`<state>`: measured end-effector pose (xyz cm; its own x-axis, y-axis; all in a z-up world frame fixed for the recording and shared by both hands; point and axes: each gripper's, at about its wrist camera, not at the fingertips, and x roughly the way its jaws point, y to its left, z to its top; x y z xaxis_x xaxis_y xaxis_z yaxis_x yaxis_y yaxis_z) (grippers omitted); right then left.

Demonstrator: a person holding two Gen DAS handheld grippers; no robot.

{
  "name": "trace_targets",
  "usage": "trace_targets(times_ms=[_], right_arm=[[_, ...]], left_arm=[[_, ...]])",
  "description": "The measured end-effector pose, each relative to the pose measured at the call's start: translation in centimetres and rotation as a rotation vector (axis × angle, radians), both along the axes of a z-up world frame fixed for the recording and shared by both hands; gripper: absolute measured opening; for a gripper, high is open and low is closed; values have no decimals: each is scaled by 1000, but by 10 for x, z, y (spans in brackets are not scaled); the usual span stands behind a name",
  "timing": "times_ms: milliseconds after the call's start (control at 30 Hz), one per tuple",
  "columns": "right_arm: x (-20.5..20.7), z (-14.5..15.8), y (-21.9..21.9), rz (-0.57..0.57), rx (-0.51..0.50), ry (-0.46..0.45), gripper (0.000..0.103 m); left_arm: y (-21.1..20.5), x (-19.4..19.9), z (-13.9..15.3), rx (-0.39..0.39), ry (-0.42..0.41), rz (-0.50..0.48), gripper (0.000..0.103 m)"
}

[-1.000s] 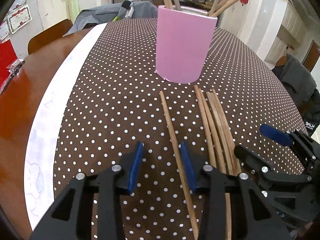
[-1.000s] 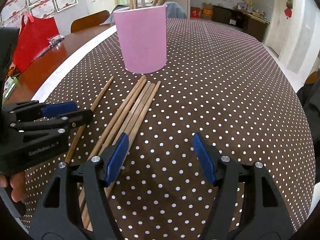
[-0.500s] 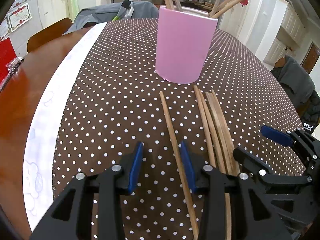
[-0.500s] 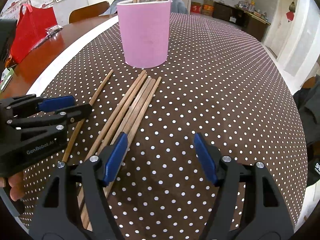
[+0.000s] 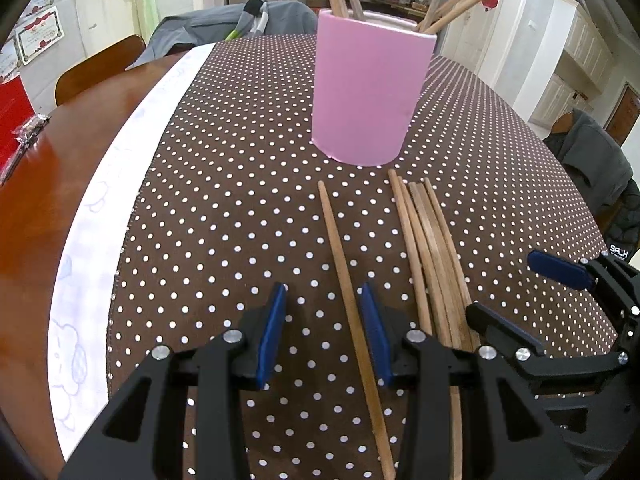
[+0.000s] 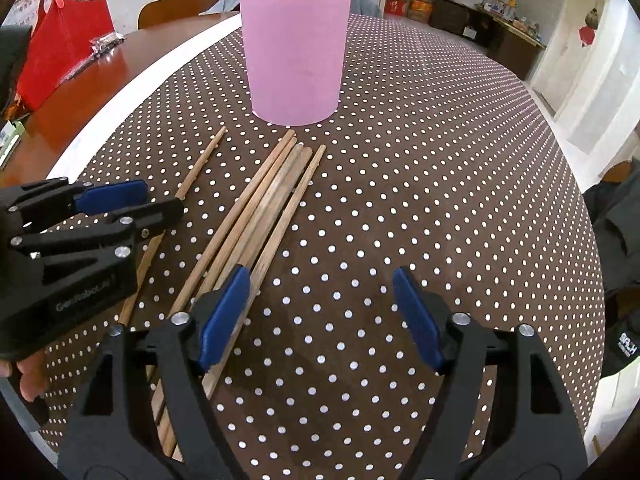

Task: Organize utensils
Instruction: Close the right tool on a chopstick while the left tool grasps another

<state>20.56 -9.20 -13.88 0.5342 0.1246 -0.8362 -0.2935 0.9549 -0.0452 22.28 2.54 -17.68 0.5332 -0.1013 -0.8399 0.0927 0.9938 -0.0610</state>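
A pink cup holding several wooden chopsticks stands on the dotted brown cloth; it also shows in the right wrist view. A single chopstick lies apart, left of a bundle of several chopsticks. My left gripper is open, its jaws straddling the single chopstick's near part, the stick close to the right pad. In the right wrist view the single chopstick runs under the left gripper. My right gripper is open and empty, its left pad beside the bundle.
A white strip edges the cloth on the left, with bare wooden table beyond. A red bag sits at the far left. Chairs with grey jackets stand around the table.
Both grippers have moved slightly forward toward the cup. The left gripper's jaws have come around the single chopstick. Nothing was grasped.
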Motion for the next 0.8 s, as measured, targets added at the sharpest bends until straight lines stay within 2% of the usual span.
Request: trace_targets(times_ms=[200, 367, 533, 700, 767, 800], right_arm=[[-2, 2, -3, 18, -24, 26, 74], [-2, 2, -2, 26, -9, 33, 75], [-2, -3, 7, 39, -43, 31, 75], [2, -5, -2, 41, -12, 61, 75], [7, -4, -9, 52, 25, 96, 67], [7, -4, -10, 51, 23, 99, 58]], left_arm=[[4, 0, 0, -25, 4, 1, 39], [2, 1, 0, -14, 4, 6, 39], [3, 0, 0, -22, 3, -1, 39], [5, 1, 1, -23, 15, -6, 39], [5, 4, 1, -19, 30, -9, 39], [5, 7, 2, -18, 37, -9, 39]])
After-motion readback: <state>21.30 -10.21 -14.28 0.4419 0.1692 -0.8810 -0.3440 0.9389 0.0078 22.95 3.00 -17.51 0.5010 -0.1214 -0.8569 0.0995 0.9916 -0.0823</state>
